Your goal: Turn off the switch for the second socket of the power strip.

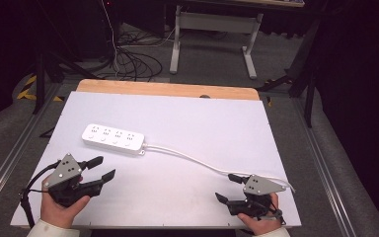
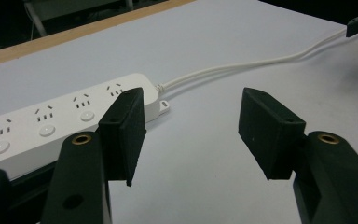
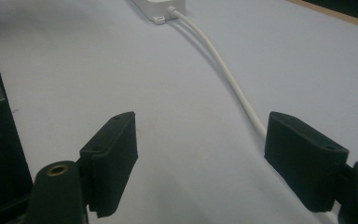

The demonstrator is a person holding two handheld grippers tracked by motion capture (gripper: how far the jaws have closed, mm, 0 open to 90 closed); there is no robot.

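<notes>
- Power strip (image 1: 113, 138): white, four sockets, lies flat on the white counter (image 1: 187, 118). Its cord (image 1: 187, 155) leaves the strip's end and trails away toward the counter's near corner.
- Left hand-held gripper (image 1: 104, 168): just beside the strip, on its near side; jaws apart, nothing between them. In the left gripper view the strip (image 2: 51, 121) sits just past one jaw.
- Right hand-held gripper (image 1: 228, 188): well apart from the strip, at the far end of the cord; jaws apart, empty. Cord (image 3: 223, 65) runs up beside one jaw in the right gripper view.
- Judgement: step in hand looks like reaching for strip and cord.
- To do well: square the left jaws across the strip's narrow width; bring the right jaws astride the cord before closing, not beside it.
</notes>
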